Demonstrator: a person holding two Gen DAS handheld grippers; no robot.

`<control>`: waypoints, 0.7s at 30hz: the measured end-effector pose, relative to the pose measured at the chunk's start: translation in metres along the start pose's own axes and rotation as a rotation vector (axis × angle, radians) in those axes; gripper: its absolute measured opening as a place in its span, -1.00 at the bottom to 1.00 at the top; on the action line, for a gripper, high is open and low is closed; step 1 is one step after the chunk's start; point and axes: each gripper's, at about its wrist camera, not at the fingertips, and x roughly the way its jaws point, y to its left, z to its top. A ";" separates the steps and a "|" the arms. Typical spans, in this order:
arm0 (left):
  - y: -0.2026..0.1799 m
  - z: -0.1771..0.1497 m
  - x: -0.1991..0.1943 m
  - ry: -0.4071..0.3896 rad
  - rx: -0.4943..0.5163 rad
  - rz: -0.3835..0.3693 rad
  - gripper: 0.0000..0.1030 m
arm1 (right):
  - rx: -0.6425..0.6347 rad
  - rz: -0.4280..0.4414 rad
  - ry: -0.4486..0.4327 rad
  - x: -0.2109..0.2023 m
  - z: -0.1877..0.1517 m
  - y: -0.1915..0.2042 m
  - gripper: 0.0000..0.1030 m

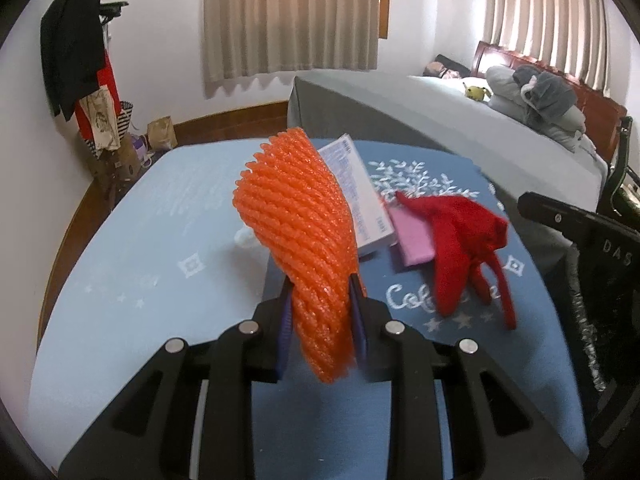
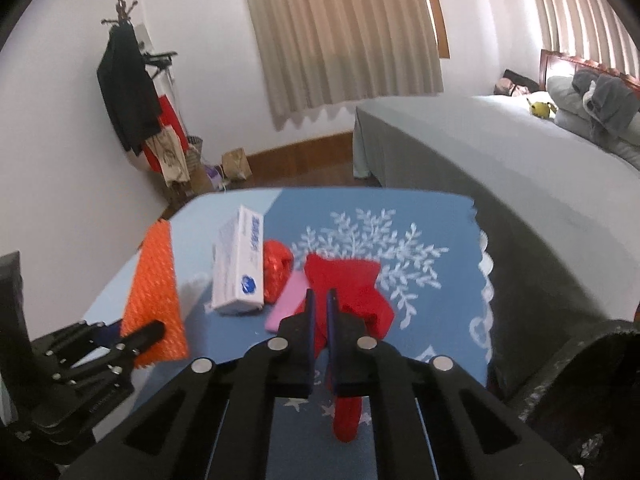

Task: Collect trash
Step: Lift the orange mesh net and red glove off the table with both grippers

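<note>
While left claw (image 1: 320, 300) pinches orange net (image 1: 296, 216), right claw (image 2: 320, 304) grips red bag (image 2: 352, 292)

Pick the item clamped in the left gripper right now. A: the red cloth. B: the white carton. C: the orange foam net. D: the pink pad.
C: the left gripper has its jaws closed on the orange foam net, lifted above the blue tablecloth, while the white carton lies on the cloth.

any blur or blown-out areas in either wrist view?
Left wrist: red plastic bag motion-smeared, orange foam net sharp in left gripper; heavy fisheye bending. Right wrist: beige curtains glow from backlight, grey bed edge softly blurred.
</note>
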 end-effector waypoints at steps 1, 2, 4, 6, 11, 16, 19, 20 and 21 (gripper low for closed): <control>-0.003 0.002 -0.003 -0.007 0.006 -0.004 -0.52 | -0.005 -0.002 -0.004 -0.002 0.001 0.000 -0.90; -0.005 0.004 -0.005 -0.011 0.008 -0.008 -0.52 | -0.014 0.000 -0.002 -0.002 0.003 -0.001 -0.90; -0.009 0.004 -0.007 -0.015 0.010 -0.016 -0.52 | -0.020 -0.025 0.012 0.002 0.002 -0.003 -0.85; -0.010 0.003 -0.006 -0.013 0.010 -0.014 -0.52 | -0.007 -0.031 0.028 0.009 -0.001 -0.007 -0.76; -0.003 -0.001 0.009 0.009 0.020 0.018 -0.52 | 0.012 -0.070 0.078 0.040 -0.010 -0.012 0.03; 0.007 -0.001 0.026 0.022 0.013 0.043 -0.52 | 0.051 -0.111 0.110 0.069 -0.011 -0.017 0.43; 0.012 -0.001 0.033 0.027 0.004 0.049 -0.52 | 0.050 -0.109 0.146 0.084 -0.013 -0.018 0.38; 0.013 0.000 0.035 0.028 0.001 0.049 -0.52 | 0.046 -0.096 0.157 0.087 -0.014 -0.018 0.07; 0.013 0.000 0.036 0.028 0.002 0.050 -0.52 | 0.041 -0.084 0.166 0.089 -0.015 -0.017 -0.13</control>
